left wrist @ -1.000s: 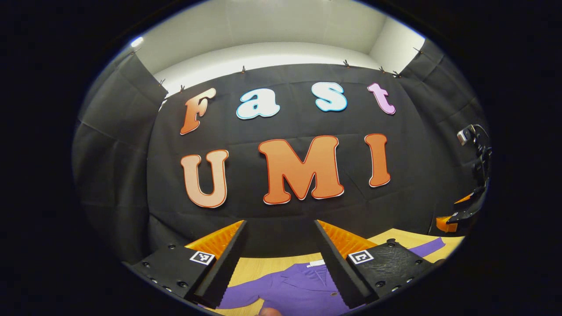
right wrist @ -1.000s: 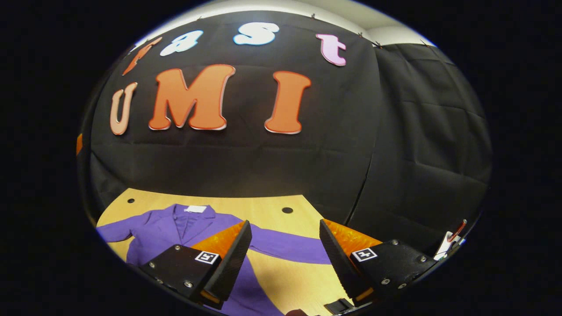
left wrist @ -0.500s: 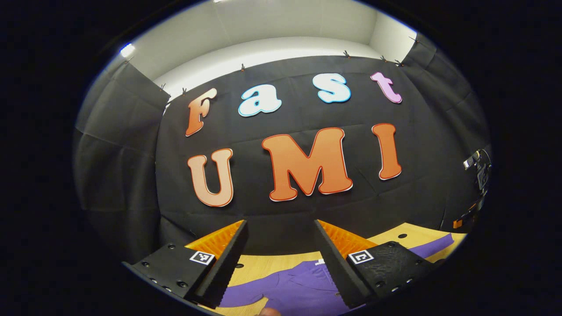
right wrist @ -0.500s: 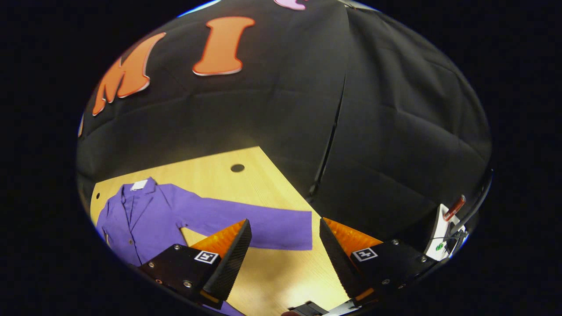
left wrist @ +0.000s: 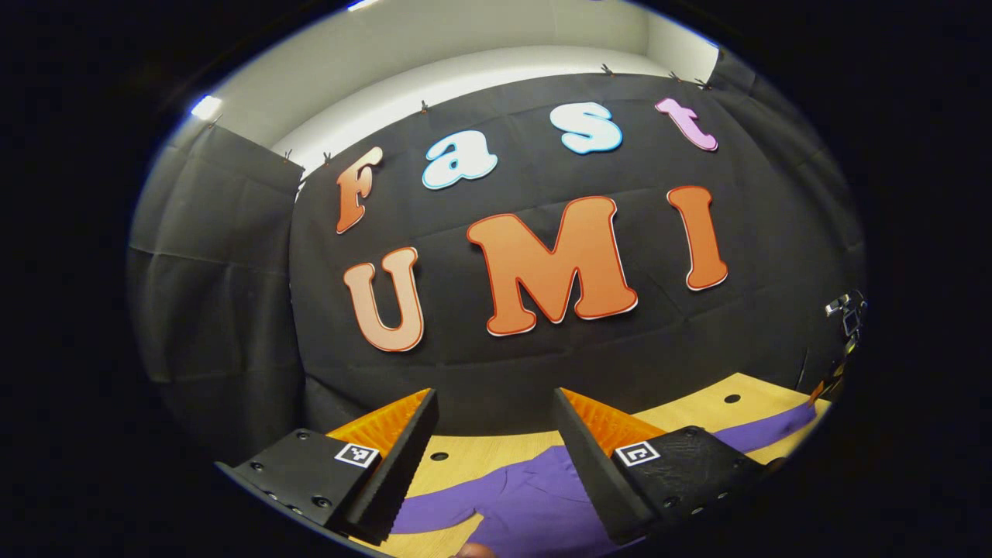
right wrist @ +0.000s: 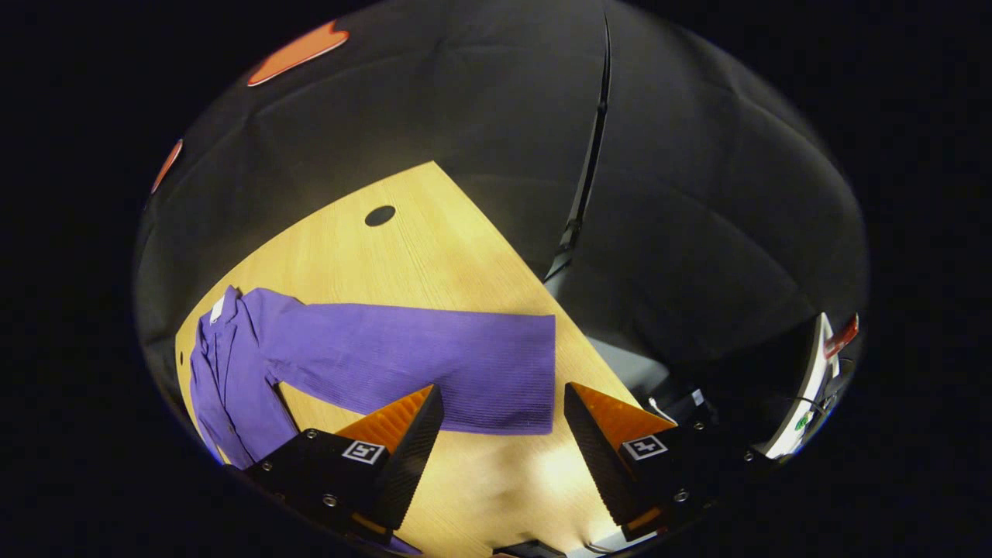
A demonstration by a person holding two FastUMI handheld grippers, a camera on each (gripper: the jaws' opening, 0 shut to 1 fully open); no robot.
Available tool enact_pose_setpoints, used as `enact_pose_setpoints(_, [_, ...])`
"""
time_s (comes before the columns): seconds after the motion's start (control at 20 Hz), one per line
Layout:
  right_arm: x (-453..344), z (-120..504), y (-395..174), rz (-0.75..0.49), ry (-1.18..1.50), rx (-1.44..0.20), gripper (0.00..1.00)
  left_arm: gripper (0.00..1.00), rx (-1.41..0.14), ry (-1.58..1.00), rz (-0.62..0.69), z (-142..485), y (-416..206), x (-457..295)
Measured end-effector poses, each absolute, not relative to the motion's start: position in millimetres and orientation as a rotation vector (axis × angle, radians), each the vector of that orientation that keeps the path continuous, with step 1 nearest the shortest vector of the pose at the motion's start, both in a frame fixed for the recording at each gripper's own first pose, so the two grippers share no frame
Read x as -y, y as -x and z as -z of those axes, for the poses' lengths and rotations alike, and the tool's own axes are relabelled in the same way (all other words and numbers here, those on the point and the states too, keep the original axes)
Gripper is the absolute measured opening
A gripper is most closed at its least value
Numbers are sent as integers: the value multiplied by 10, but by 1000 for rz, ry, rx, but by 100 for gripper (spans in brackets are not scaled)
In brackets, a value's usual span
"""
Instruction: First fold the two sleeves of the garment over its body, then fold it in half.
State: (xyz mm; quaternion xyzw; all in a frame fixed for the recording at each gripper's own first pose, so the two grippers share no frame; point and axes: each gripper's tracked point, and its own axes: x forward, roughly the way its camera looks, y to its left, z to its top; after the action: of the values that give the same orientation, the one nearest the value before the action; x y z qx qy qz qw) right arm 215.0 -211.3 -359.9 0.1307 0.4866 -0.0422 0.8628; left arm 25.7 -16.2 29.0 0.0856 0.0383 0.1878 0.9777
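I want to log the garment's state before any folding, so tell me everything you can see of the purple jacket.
The jacket is purple, of a finely ribbed cloth, with a collar, a white tag at the neck and a buttoned front. It lies flat and unfolded on the wooden table. One sleeve stretches straight out, its cuff near the table's edge, just ahead of the open right tongs. The left gripper view shows its body and other sleeve below the open left tongs. Nothing grips it.

A pale wooden table point(right wrist: 434, 256) sits under bright light, its grain running lengthwise, with a dark round hole point(right wrist: 380, 215) near its far corner and two more holes point(left wrist: 731, 398) along the back edge. Black cloth point(right wrist: 697, 201) hangs as the booth's wall behind it, creased in squares, below a white ceiling point(left wrist: 465, 39).
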Motion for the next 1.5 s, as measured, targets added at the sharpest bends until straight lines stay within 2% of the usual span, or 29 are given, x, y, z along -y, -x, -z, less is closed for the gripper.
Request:
enact_pose_setpoints(0.2, [2113, 3881, -2248, 40, -361, -1151, 95, 95, -126, -187, -400, -160, -236, 261])
enact_pose_setpoints(0.25, [2142, 3945, -2257, 34, -364, -1177, 100, 94, -141, -187, -405, -124, -232, 276])
enact_pose_setpoints(0.3, [2174, 3997, -2271, 43, -356, -1195, 95, 96, -150, -187, -409, -116, -240, 302])
enact_pose_setpoints(0.45, [2204, 4197, -2281, 85, -310, -1268, 94, 95, -162, -197, -416, -93, -266, 357])
enact_pose_setpoints(0.5, [2247, 4207, -2326, 87, -299, -1255, 100, 96, -166, -201, -416, -99, -277, 376])
enact_pose_setpoints(0.55, [2250, 4238, -2317, 94, -284, -1271, 100, 96, -170, -200, -417, -77, -285, 389])
enact_pose_setpoints(0.6, [2245, 4222, -2266, 102, -270, -1306, 87, 96, -179, -196, -416, -51, -308, 409])
enact_pose_setpoints(0.7, [2163, 4177, -2244, 100, -265, -1334, 78, 95, -196, -188, -413, 17, -321, 451])
enact_pose_setpoints(0.75, [2105, 4198, -2265, 93, -264, -1339, 80, 95, -200, -188, -411, 22, -324, 471])
enact_pose_setpoints(0.8, [2083, 4190, -2285, 88, -264, -1334, 55, 96, -197, -191, -410, 10, -326, 486])
enact_pose_setpoints(0.85, [2066, 4191, -2306, 86, -267, -1331, 47, 96, -192, -193, -407, 4, -322, 490])
enact_pose_setpoints(0.9, [2064, 4195, -2338, 86, -280, -1320, 30, 100, -188, -191, -405, 10, -328, 489])
enact_pose_setpoints(0.95, [2043, 4174, -2340, 94, -311, -1319, 23, 98, -186, -186, -402, 12, -327, 480])
enact_pose_setpoints(1.0, [2055, 4181, -2368, 99, -332, -1314, 8, 98, -185, -181, -398, 10, -327, 469])
enact_pose_setpoints(1.1, [2023, 4138, -2369, 95, -374, -1316, 4, 100, -180, -175, -390, 28, -317, 444])
enact_pose_setpoints(1.5, [1548, 3294, -2508, 17, -385, -1149, 3, 98, -143, -154, -362, 32, -246, 90])
